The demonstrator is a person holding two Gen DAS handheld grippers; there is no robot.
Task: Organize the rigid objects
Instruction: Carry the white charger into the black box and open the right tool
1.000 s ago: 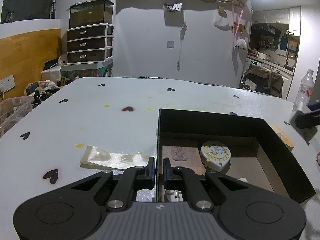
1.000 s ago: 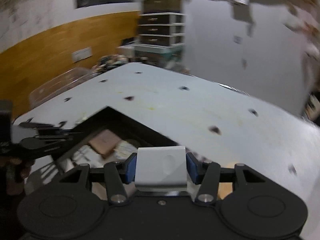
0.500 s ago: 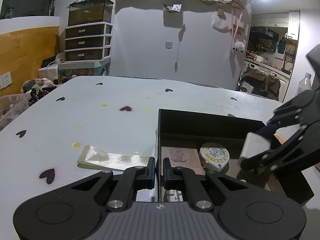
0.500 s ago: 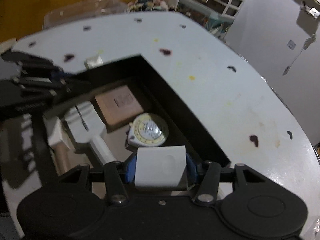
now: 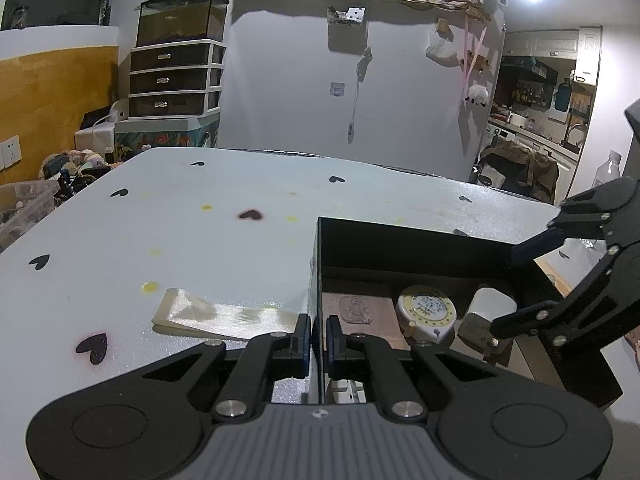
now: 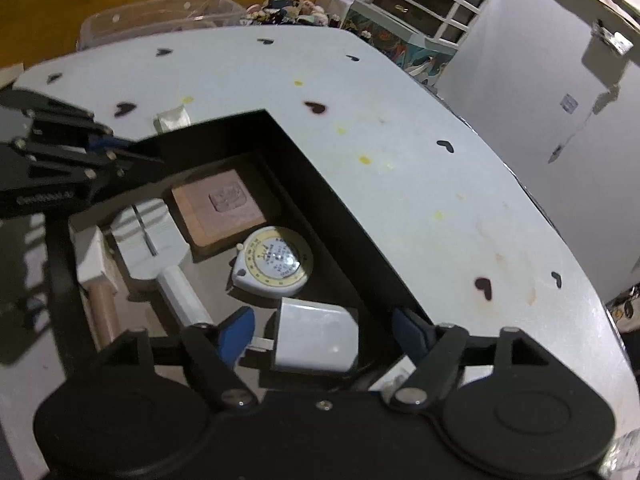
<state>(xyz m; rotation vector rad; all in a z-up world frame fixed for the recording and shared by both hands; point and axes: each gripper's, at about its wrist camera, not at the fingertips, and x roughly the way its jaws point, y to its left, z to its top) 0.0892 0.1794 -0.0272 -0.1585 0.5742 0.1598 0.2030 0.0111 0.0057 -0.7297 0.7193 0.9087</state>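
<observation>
A black open box (image 5: 420, 246) (image 6: 320, 184) sits on the white table. My left gripper (image 5: 318, 336) is shut on the box's left wall; it also shows in the right wrist view (image 6: 116, 152). My right gripper (image 6: 324, 330) is open over the box's right end, jaws wide apart. A white charger block (image 6: 316, 340) (image 5: 486, 314) lies between them, loose in the box. Inside lie a round tape measure (image 6: 274, 262) (image 5: 426, 310), a brown wooden block (image 6: 220, 206) (image 5: 360, 314) and a white tool (image 6: 156, 244).
A clear plastic sleeve (image 5: 216, 316) (image 6: 172, 118) lies on the table left of the box. A wooden piece (image 5: 554, 276) sits beyond the box's right wall. A clear bin (image 6: 160, 16) and drawers (image 5: 176, 76) stand off the table's far side.
My right gripper came down over the box's right end, opened its jaws and let go of the white charger, which now rests in the box. The left gripper has stayed put.
</observation>
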